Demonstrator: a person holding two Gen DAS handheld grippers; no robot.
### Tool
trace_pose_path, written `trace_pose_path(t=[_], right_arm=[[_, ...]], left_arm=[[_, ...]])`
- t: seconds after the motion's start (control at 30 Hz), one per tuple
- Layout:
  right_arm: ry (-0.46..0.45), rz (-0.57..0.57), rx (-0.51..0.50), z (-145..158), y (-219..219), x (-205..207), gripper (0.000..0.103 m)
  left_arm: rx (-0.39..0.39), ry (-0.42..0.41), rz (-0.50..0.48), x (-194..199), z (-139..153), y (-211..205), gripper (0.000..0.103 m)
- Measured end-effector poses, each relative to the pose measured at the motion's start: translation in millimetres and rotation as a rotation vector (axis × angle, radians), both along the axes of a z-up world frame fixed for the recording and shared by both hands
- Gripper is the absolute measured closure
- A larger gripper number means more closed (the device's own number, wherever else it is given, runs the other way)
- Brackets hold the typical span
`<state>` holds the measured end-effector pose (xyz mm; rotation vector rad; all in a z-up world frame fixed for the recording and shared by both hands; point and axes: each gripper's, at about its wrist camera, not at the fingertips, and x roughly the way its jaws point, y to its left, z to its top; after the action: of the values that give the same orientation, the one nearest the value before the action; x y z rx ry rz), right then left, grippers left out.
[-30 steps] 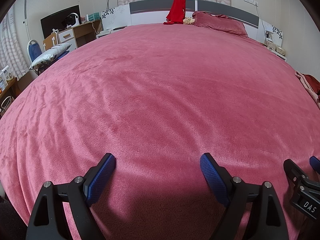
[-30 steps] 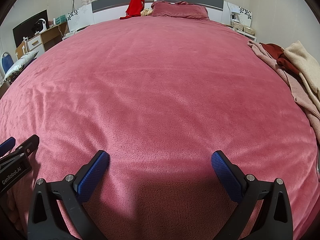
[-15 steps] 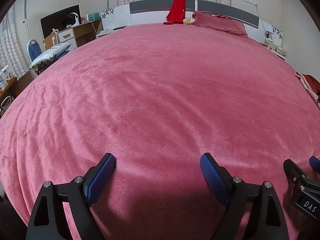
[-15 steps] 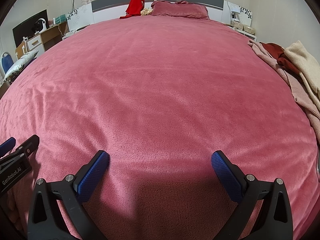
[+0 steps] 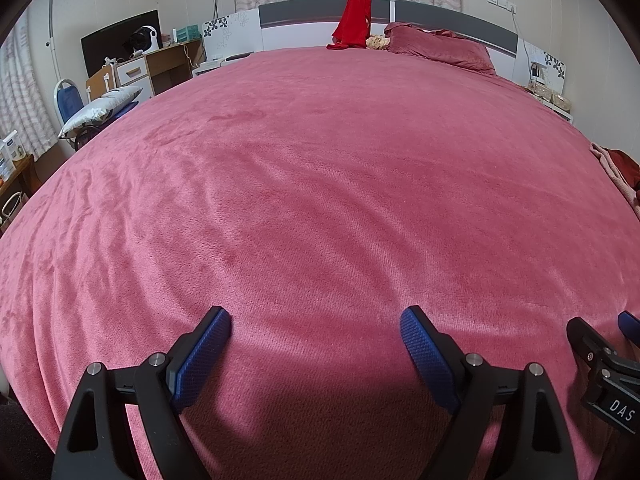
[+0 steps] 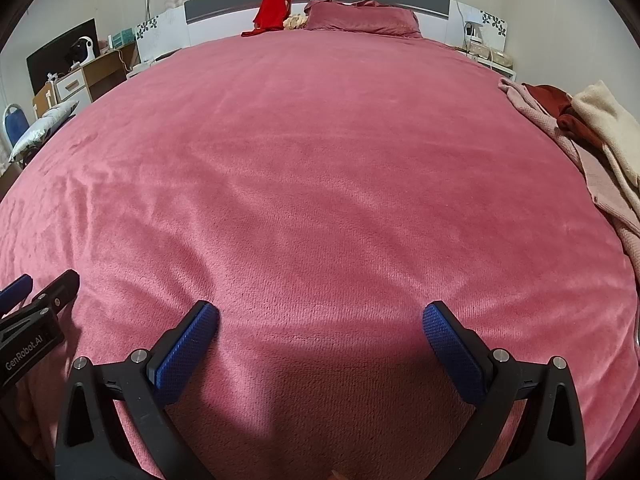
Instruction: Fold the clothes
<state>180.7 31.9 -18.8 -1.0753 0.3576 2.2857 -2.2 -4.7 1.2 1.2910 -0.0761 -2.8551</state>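
A pile of clothes lies at the bed's right edge: a pink knit garment (image 6: 600, 176), a dark red one (image 6: 560, 112) and a cream one (image 6: 608, 128); only its edge (image 5: 616, 168) shows in the left wrist view. My left gripper (image 5: 316, 320) hovers open over the near part of the pink blanket (image 5: 320, 160), nothing between its blue pads. My right gripper (image 6: 320, 316) is open too, just to the left one's right, empty. A red garment (image 5: 354, 20) hangs on the headboard far away.
The wide bed is covered by the pink blanket (image 6: 320, 160), with a matching pillow (image 6: 360, 16) at the head. Left of the bed stand a desk (image 5: 160, 64), a blue chair (image 5: 70, 100) and a silver cushion (image 5: 100, 108). A nightstand (image 6: 484, 52) sits at the far right.
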Motion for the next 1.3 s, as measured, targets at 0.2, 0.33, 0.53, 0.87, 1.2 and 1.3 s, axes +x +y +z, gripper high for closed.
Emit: trace_pose_path(t=[0.2, 0.33, 0.53, 0.87, 1.2, 1.3], right_arm=[[-0.001, 0.000, 0.006, 0.1, -3.7, 0.0, 0.000], [0.002, 0.000, 0.006, 0.1, -5.3, 0.8, 0.000], [0.002, 0.000, 0.008, -0.3, -6.2, 0.9, 0.000], [-0.002, 0.001, 0.013, 0.6, -6.4, 1.0, 0.000], [-0.001, 0.000, 0.013, 0.5, -8.6, 1.7, 0.000], [0.000, 0.000, 0.014, 0.3, -11.8, 2.3, 0.000]], left_arm=[[0.000, 0.001, 0.000, 0.9, 0.2, 1.7, 0.013], [0.000, 0.002, -0.001, 2.0, 0.8, 1.8, 0.013], [0.000, 0.002, -0.001, 1.8, 0.5, 1.5, 0.013], [0.000, 0.003, -0.002, 1.0, -0.4, 0.4, 0.013], [-0.001, 0.004, -0.003, 1.0, 0.2, 0.9, 0.013], [-0.001, 0.005, -0.003, 1.5, 0.4, 1.2, 0.013]])
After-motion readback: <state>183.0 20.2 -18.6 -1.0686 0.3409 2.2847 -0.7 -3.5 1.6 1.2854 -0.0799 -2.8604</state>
